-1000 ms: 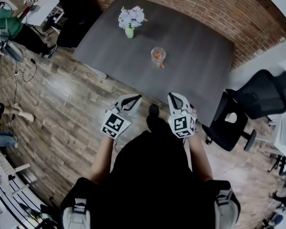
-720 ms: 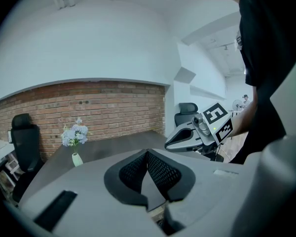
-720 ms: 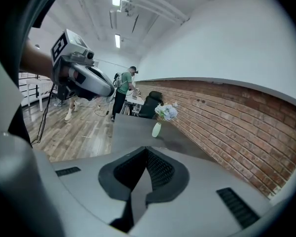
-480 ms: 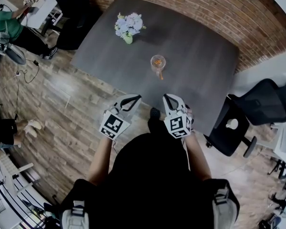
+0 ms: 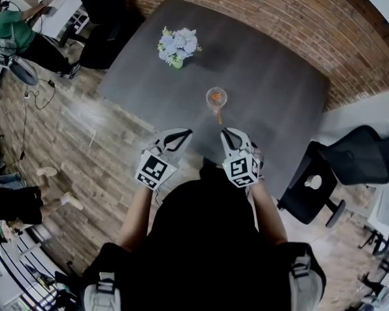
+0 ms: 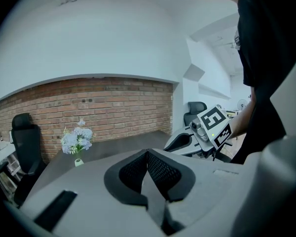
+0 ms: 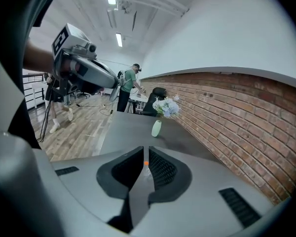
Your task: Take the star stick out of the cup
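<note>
A clear cup [image 5: 216, 98] stands on the dark grey table [image 5: 272, 102], holding an orange star stick [image 5: 218, 107] that leans toward me. Both grippers hover at the table's near edge, short of the cup. My left gripper [image 5: 180, 133] is shut and empty, to the cup's lower left. My right gripper [image 5: 229, 133] is also shut on nothing, just below the cup. In the right gripper view a speck of the orange stick [image 7: 146, 163] shows through the thin slit between the jaws. The left gripper view does not show the cup.
A small green vase of pale flowers [image 5: 177, 46] stands at the table's far left. A brick wall [image 5: 298, 18] runs behind the table. Black office chairs [image 5: 350, 157] stand to the right. People are on the wooden floor [image 5: 71, 128] at the left.
The person has stepped toward the table, so the cup now lies closer to both grippers. Both grippers stay shut and keep their pose.
</note>
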Motion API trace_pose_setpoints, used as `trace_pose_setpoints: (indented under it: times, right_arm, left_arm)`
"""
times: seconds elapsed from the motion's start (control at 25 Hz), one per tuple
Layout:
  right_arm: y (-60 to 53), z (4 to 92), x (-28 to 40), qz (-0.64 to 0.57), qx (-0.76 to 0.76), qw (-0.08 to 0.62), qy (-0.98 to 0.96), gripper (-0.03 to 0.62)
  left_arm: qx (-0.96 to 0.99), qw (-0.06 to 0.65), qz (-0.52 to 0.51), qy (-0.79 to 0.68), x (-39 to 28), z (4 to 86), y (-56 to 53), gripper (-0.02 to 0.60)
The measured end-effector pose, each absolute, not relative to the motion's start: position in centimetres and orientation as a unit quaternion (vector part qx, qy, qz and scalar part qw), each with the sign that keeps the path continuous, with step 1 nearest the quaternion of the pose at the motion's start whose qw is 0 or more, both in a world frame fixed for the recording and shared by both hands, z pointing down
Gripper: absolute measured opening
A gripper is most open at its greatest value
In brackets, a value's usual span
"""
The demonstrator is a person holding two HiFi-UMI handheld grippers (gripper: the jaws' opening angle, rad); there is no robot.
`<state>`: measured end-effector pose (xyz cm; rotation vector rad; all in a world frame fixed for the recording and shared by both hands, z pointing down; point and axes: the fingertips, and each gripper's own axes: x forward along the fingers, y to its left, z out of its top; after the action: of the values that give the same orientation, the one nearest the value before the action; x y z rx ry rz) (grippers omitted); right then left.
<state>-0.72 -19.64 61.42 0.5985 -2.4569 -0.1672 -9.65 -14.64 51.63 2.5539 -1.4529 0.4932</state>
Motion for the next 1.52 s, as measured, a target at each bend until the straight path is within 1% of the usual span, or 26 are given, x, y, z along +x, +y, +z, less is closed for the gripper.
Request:
trace_pose_setpoints:
  times: [0.36, 0.64, 0.84, 1.0, 1.12, 1.24, 1.4, 1.52]
  right_arm:
    - [-22.3, 62.5, -1.6, -0.064, 0.21, 0.304, -0.927, 0.044]
    - [-22.8, 63.4, -2.3, -0.05, 0.229, 0.318, -0.919, 0.049]
    - [-23.7, 64.0, -2.6, -0.039, 0.276, 0.327, -0.903, 0.049]
    - [-23.6, 63.9, -3.3, -0.018, 0.322, 0.331, -0.887, 0.049]
    - [-23.6, 64.0, -4.0, -0.032, 0.334, 0.341, -0.878, 0.051]
    - [-23.6, 64.7, -4.0, -0.045, 0.346, 0.36, -0.865, 0.051]
    - [-23.3, 65.8, -3.8, -0.035, 0.36, 0.381, -0.851, 0.052]
    - [-23.3, 66.9, -3.5, -0.03, 0.367, 0.392, -0.843, 0.054]
  left_arm:
    - [0.852, 0.081, 0.171, -0.488, -10.6, 52.1, -17.7, 0.003]
    - [0.862, 0.09, 0.165, -0.471, -12.1, 53.1, -18.6, 0.003]
    - [0.881, 0.089, 0.17, -0.432, -13.0, 53.4, -19.6, 0.003]
    - [0.896, 0.079, 0.175, -0.401, -15.2, 52.6, -20.5, 0.003]
    - [0.905, 0.061, 0.178, -0.382, -16.2, 51.9, -21.5, 0.003]
    - [0.913, 0.06, 0.181, -0.36, -16.3, 51.9, -22.0, 0.003]
    - [0.92, 0.065, 0.186, -0.338, -16.3, 52.4, -22.1, 0.003]
    - [0.924, 0.056, 0.188, -0.328, -16.3, 52.4, -22.3, 0.003]
